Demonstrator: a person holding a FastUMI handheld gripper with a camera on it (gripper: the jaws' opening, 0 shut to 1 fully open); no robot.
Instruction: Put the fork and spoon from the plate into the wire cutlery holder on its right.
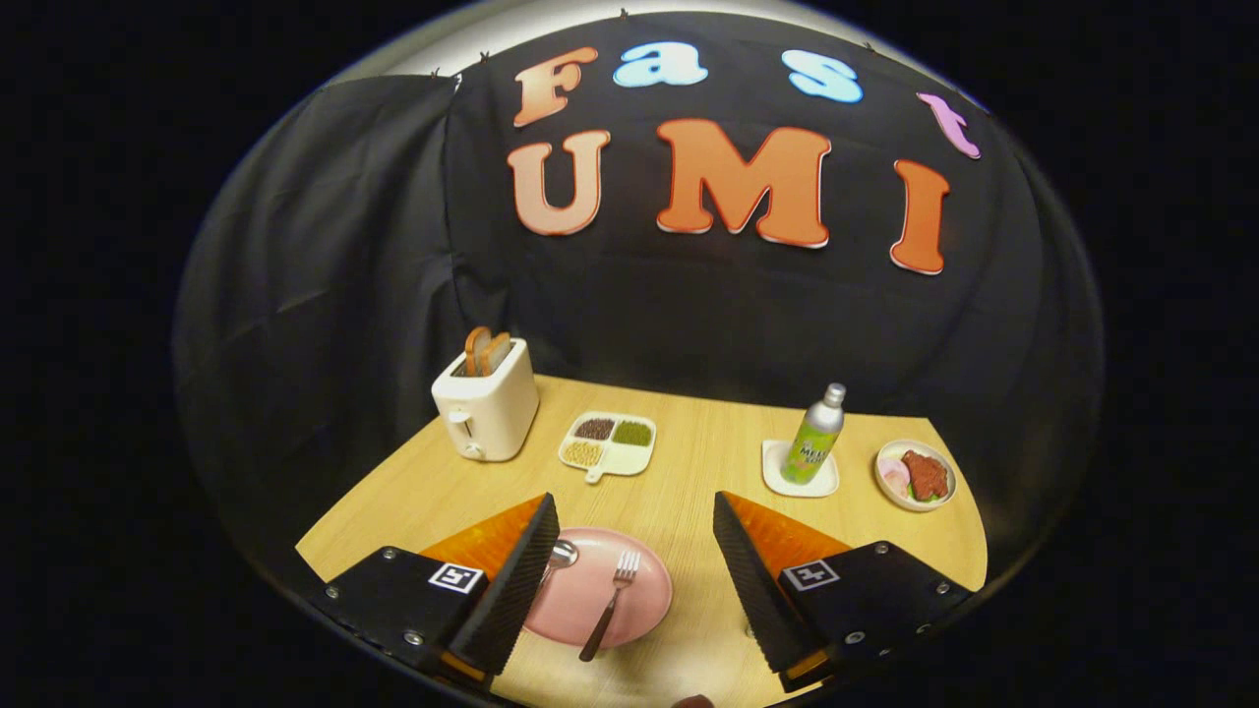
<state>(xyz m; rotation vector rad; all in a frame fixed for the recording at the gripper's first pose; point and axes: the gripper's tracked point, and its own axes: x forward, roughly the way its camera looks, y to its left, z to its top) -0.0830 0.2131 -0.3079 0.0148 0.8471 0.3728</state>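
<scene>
Gripper [634,516] fingers stand wide apart, gripping nothing, above the desk's [689,462] near edge, where a pink plate [629,600] between them holds one fork [612,602] and one spoon [558,557], its handle hidden behind the left finger. Farther back stand one toaster [487,411] with two slices near the left edge, one three-part tray [608,442] of what look like grains, one bottle [814,438] on a coaster [799,482], and one bowl [916,475] of food by the right edge, with bare wood between them.

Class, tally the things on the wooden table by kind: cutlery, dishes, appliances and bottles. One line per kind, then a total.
Cutlery: 2, the fork and the spoon, between the open gripper fingers.
Dishes: 4, the pink plate, the divided tray, the coaster dish, the food bowl.
Appliances: 1, the toaster.
Bottles: 1, the green bottle.
Total: 8
</scene>
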